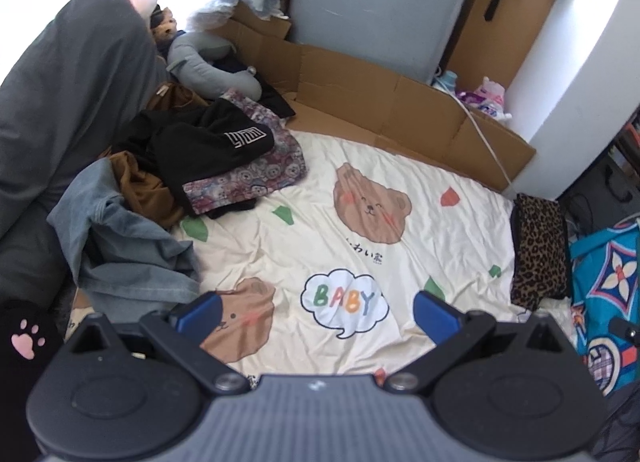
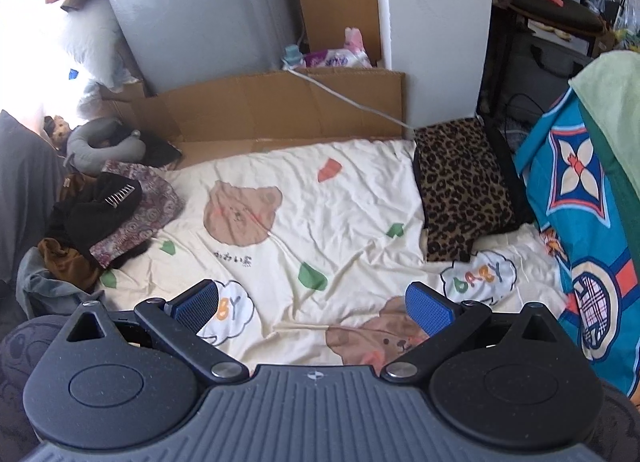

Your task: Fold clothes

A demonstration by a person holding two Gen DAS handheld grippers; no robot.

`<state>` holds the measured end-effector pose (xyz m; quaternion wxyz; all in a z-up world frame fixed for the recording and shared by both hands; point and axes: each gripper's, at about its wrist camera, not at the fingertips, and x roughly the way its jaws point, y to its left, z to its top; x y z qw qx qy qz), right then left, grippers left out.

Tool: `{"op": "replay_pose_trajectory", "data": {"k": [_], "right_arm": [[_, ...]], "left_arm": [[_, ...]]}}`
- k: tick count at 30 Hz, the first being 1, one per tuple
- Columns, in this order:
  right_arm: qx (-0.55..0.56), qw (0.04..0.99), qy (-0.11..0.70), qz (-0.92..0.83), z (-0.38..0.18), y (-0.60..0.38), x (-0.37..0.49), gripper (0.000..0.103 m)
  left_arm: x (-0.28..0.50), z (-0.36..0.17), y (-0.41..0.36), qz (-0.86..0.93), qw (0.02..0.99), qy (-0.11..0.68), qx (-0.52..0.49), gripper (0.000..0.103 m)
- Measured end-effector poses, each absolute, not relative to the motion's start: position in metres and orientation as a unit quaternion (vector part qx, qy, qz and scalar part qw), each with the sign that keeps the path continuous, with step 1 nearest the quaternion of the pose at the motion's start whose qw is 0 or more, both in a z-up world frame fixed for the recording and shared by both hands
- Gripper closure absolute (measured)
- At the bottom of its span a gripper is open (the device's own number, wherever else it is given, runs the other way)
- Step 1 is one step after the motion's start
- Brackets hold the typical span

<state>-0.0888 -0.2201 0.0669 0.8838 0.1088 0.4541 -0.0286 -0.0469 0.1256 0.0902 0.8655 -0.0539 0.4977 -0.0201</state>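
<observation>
Both tongs, left [image 1: 316, 312] and right [image 2: 314, 304], hang wide and empty over the bed [image 1: 360, 166]; best take one garment cleanly from the pile [image 1: 192, 166].

My left view: jeans [image 1: 120, 246] partly under brown garment [image 1: 140, 186], lower end hidden behind my gripper body. Black top [image 1: 208, 142] covers most of patterned cloth [image 1: 256, 166]. Leopard cloth [image 1: 538, 250] far edge hidden. My right view: blue bag [image 2: 580, 222] cut by frame edge. Sheet [image 2: 340, 190] small lettering unreadable.
</observation>
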Motion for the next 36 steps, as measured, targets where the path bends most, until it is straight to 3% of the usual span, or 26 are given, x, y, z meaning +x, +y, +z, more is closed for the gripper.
{"op": "replay_pose_trajectory", "data": {"k": [13,36], "right_arm": [[0.093,0.872,0.479,-0.03,0.026,-0.222,-0.076,0.0],[0.091,0.867,0.489,-0.031,0.012,-0.21,-0.067,0.0]], "left_arm": [[-0.042,0.058,0.098,-0.017,0.861,0.508,-0.028,0.0],[-0.033,0.03,0.102,-0.007,0.854,0.521,-0.015,0.0]]}}
